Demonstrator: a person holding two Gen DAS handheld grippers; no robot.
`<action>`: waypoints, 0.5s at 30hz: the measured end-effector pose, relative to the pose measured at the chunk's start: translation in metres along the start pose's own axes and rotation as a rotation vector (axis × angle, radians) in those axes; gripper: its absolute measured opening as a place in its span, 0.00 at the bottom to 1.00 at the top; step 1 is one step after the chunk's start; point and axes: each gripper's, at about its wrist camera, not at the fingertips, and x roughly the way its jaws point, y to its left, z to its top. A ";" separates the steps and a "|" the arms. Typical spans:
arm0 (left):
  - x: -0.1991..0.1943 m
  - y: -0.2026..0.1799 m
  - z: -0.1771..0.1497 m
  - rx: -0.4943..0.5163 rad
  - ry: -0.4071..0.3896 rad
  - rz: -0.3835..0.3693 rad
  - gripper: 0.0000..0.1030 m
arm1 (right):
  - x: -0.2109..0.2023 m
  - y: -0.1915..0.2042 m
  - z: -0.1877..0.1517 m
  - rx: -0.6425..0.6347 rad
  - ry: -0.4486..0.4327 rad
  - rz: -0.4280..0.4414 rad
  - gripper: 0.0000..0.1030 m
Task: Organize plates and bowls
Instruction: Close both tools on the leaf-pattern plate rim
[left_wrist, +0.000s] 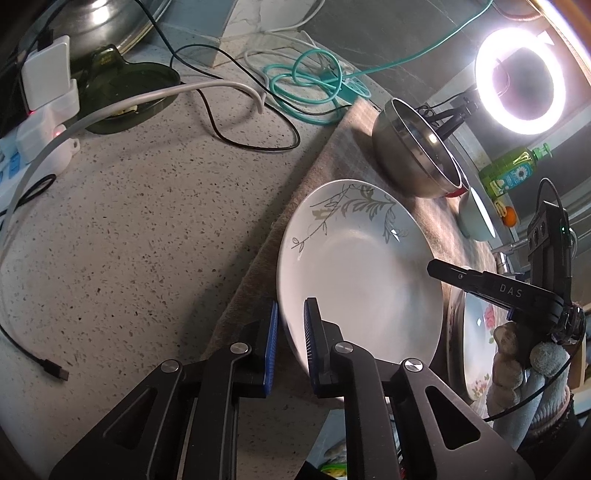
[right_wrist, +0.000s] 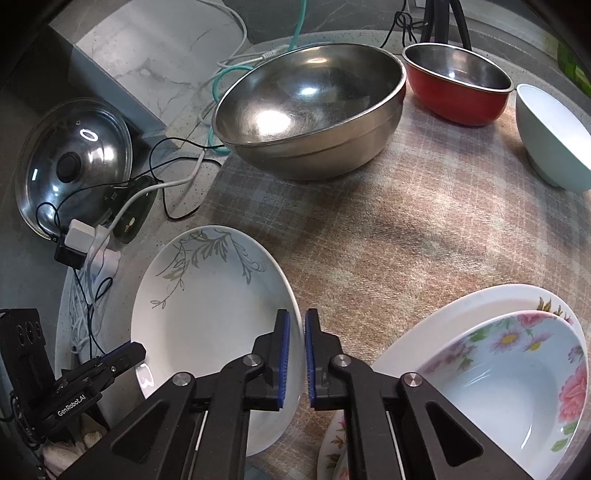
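A white plate with a grey leaf pattern (left_wrist: 362, 266) (right_wrist: 210, 306) is held at two edges above a plaid cloth (right_wrist: 424, 229). My left gripper (left_wrist: 290, 325) is shut on its near rim. My right gripper (right_wrist: 297, 336) is shut on its right rim and shows in the left wrist view (left_wrist: 439, 269). A stack of floral plates with a floral bowl on top (right_wrist: 517, 373) sits at the lower right. A large steel bowl (right_wrist: 310, 110), a red bowl (right_wrist: 458, 88) and a pale green bowl (right_wrist: 554, 136) stand at the back.
A glass pot lid (right_wrist: 74, 162), power strip with chargers (left_wrist: 44, 96) and loose cables (left_wrist: 314, 88) lie on the speckled counter at left. A ring light (left_wrist: 521, 81) and a green soap bottle (left_wrist: 513, 170) stand beyond the cloth.
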 end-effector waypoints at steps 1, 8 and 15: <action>0.000 0.000 0.000 0.001 0.000 0.001 0.12 | 0.000 -0.001 0.000 0.002 0.003 0.003 0.06; 0.001 0.000 0.000 -0.003 -0.001 0.001 0.12 | 0.002 -0.002 -0.001 0.006 0.014 0.012 0.06; 0.001 0.001 0.002 -0.014 -0.007 0.004 0.12 | 0.000 -0.003 -0.001 0.022 0.013 0.026 0.05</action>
